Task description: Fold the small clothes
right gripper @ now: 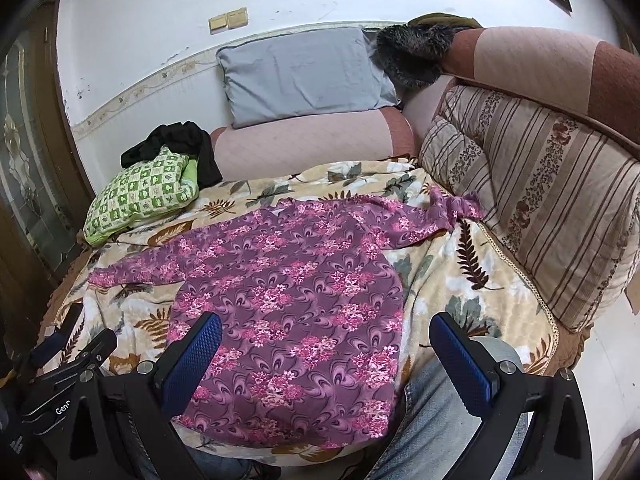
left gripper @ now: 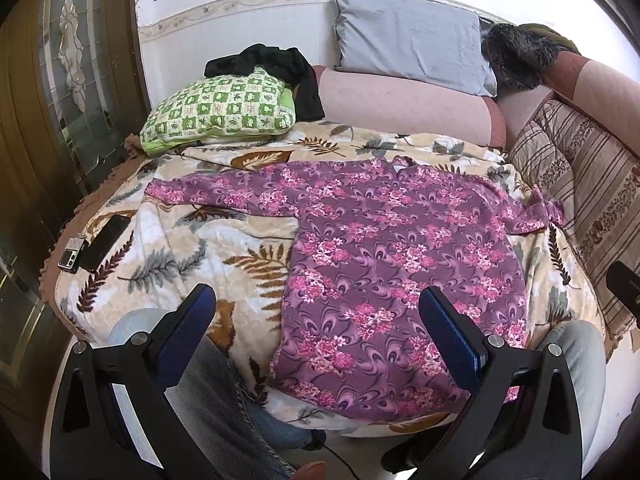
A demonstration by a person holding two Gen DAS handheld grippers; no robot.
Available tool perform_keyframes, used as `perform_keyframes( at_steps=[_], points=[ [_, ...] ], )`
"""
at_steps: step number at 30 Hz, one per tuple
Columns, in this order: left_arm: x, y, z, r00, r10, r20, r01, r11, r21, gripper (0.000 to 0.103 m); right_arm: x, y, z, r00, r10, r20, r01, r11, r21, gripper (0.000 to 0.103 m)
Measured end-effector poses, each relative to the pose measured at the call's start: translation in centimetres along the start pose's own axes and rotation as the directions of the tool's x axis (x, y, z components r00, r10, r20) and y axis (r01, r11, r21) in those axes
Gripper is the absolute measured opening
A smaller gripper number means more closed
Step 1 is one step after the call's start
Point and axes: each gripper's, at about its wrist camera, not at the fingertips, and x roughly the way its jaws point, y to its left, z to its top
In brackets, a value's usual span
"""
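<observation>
A purple shirt with pink flowers [left gripper: 392, 256] lies spread flat on a leaf-patterned blanket [left gripper: 192, 248], sleeves out to both sides, hem toward me. It also shows in the right wrist view [right gripper: 288, 304]. My left gripper [left gripper: 318, 312] is open and empty, held above the shirt's near left hem. My right gripper [right gripper: 326, 340] is open and empty, held above the shirt's near right hem. The left gripper's body [right gripper: 64, 384] shows at the lower left of the right wrist view.
A green checked pillow [left gripper: 220, 112] with black cloth [left gripper: 280, 68] lies at the back left. A grey pillow [left gripper: 408, 36] and striped cushion [right gripper: 540, 192] line the sofa back. A phone [left gripper: 106, 242] and small device [left gripper: 72, 256] lie on the blanket's left edge. My knees [left gripper: 576, 356] are below.
</observation>
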Motion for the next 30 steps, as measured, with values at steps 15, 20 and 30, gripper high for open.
perform_keyframes(
  at_steps=[15, 20, 30],
  points=[
    [0.08, -0.17, -0.04, 1.0, 0.002, -0.002, -0.002, 1.0, 0.002, 0.102, 0.0, -0.01, 0.17, 1.0, -0.005, 0.001, 0.005, 1.0, 0.0, 0.103],
    [0.05, -0.09, 0.0, 1.0, 0.001, -0.001, -0.001, 1.0, 0.0, 0.102, 0.05, -0.17, 0.1, 1.0, -0.006, 0.001, 0.006, 1.0, 0.002, 0.103],
    [0.06, -0.08, -0.05, 1.0, 0.001, -0.002, -0.001, 1.0, 0.0, 0.102, 0.07, -0.61, 0.28, 1.0, -0.016, -0.01, 0.016, 1.0, 0.014, 0.103]
  ],
)
